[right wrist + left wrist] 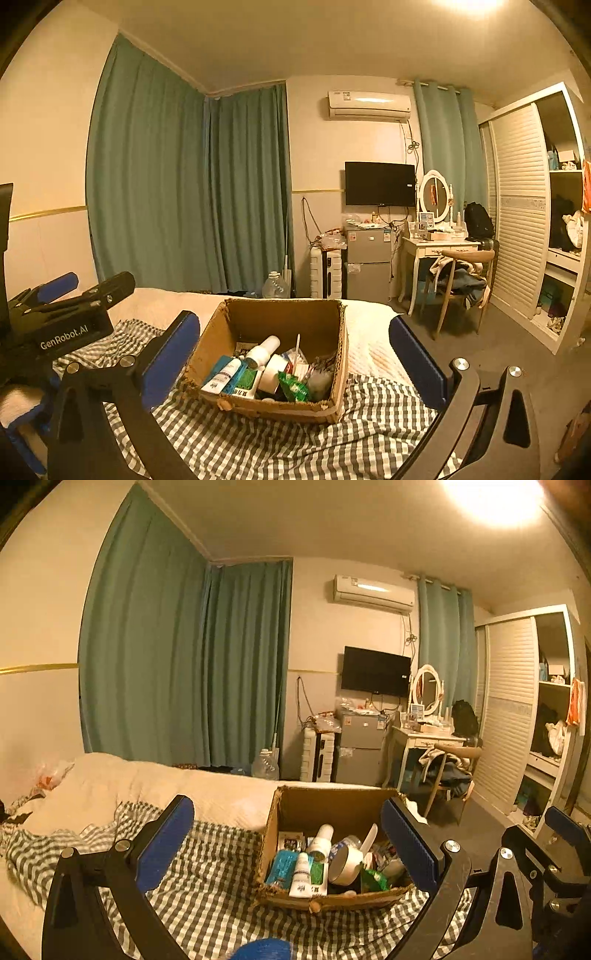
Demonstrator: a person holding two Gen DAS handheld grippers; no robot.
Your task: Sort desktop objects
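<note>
Cardboard box (273, 369) between open hand-held gripper (295, 365) fingers

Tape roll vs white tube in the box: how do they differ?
The tape roll is a wide hollow ring; the white tube is slim and solid. The roll stands on edge mid-box; the tube leans lengthwise near the front wall. Both are pale and sit inside the cardboard box.
</note>
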